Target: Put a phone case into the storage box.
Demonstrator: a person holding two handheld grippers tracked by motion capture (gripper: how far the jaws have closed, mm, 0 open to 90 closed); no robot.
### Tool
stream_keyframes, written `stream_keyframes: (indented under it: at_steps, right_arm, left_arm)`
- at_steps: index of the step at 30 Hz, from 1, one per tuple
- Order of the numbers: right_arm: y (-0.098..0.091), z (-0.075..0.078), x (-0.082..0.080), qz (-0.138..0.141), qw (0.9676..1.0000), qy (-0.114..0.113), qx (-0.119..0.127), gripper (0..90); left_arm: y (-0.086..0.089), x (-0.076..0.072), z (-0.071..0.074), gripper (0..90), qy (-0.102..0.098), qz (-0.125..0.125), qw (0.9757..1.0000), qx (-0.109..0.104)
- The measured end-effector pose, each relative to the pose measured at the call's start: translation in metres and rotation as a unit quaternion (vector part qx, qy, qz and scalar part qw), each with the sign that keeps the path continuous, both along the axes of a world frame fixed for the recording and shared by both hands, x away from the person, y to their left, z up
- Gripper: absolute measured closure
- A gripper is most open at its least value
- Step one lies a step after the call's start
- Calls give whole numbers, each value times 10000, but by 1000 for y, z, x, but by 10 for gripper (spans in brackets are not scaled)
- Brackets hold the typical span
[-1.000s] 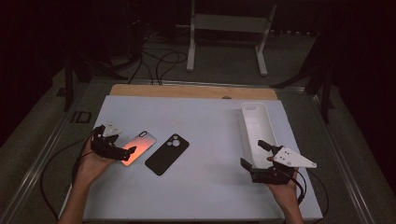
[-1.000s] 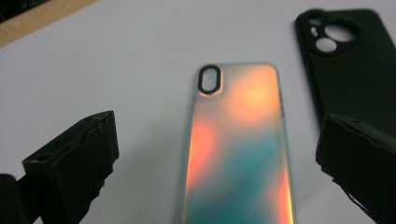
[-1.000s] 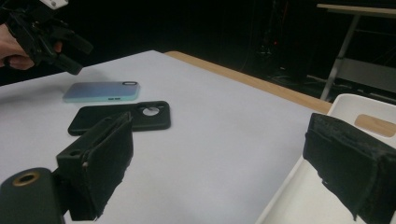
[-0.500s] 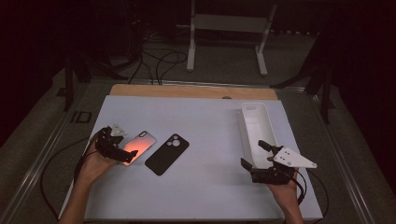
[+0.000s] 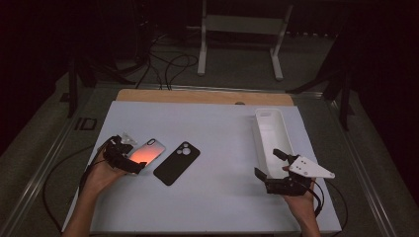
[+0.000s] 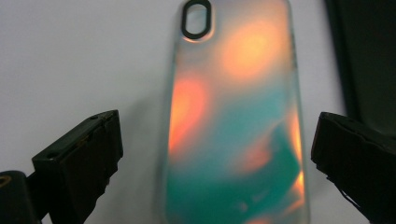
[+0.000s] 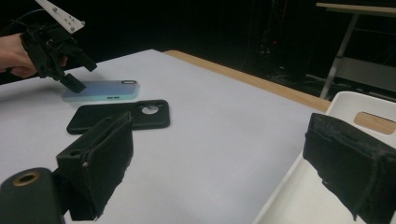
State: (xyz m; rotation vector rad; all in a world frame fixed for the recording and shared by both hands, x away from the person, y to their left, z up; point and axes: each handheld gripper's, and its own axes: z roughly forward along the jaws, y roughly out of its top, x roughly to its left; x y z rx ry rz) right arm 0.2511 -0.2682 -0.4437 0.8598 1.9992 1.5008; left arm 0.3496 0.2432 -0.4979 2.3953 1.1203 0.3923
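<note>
Half the iridescent phone case [image 6: 236, 116] cropped by frame.

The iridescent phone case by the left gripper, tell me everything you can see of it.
The iridescent orange-and-teal phone case lies flat on the white table, back side up, with a shiny, plastic-looking shell and a dark-rimmed oval camera cutout at its far end. It sits at the table's left, just left of the black phone case, the two apart. The left gripper has its jaws open on either side of the case's near end; whether they touch it cannot be told.
</note>
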Motion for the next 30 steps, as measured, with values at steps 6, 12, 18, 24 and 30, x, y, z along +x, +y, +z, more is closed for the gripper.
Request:
stream_keyframes:
  at_steps: [6,12,18,24,30]
  right_arm:
    - [0,0,0,-24,10000,4,4,84]
    - [-1,0,-1,-48,10000,7,8,85]
    - [-1,-1,0,-39,10000,11,-13,85]
    - [-1,-2,0,-54,10000,22,-9,85]
    - [3,-2,0,-30,10000,30,-36,85]
  left_arm:
    - [-4,-1,-4,42,171,5,9997,149]
    - [-5,0,-6,92,215,82,9996,165]
    - [-7,0,-11,112,309,64,9991,272]
    - [-3,1,-14,142,489,205,9986,-39]
    - [-1,2,-14,156,546,249,9982,-81]
